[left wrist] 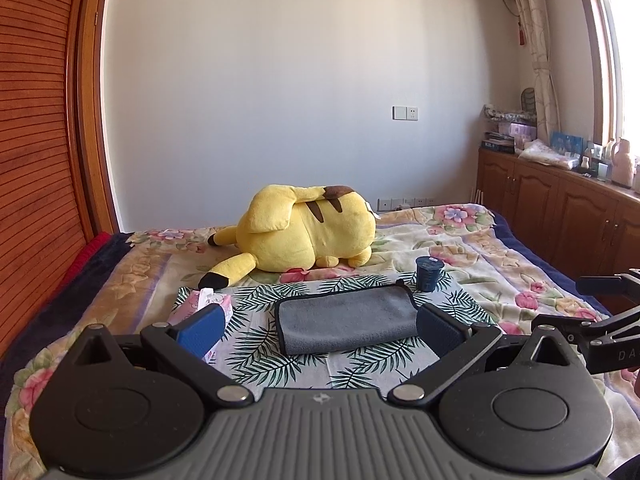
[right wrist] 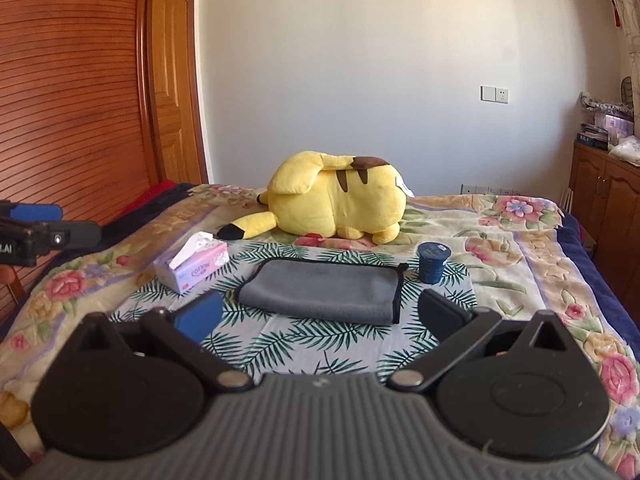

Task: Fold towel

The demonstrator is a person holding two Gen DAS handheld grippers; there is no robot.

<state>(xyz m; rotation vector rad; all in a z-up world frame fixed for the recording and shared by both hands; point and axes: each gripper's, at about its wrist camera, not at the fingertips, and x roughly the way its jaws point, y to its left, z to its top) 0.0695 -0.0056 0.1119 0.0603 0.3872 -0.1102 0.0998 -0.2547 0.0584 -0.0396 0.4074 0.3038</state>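
A grey towel (left wrist: 347, 319) with a black hem lies folded on a palm-leaf cloth (left wrist: 256, 360) on the bed. It also shows in the right wrist view (right wrist: 320, 290). My left gripper (left wrist: 318, 330) is open and empty, held above the bed just short of the towel's near edge. My right gripper (right wrist: 320, 316) is open and empty, also just short of the towel. Each gripper shows at the edge of the other's view: the right gripper (left wrist: 600, 320) and the left gripper (right wrist: 36, 232).
A yellow plush toy (right wrist: 340, 204) lies behind the towel. A tissue box (right wrist: 194, 266) sits left of it and a dark blue cup (right wrist: 431, 262) right of it. A wooden wardrobe stands left, cabinets (left wrist: 560, 208) right.
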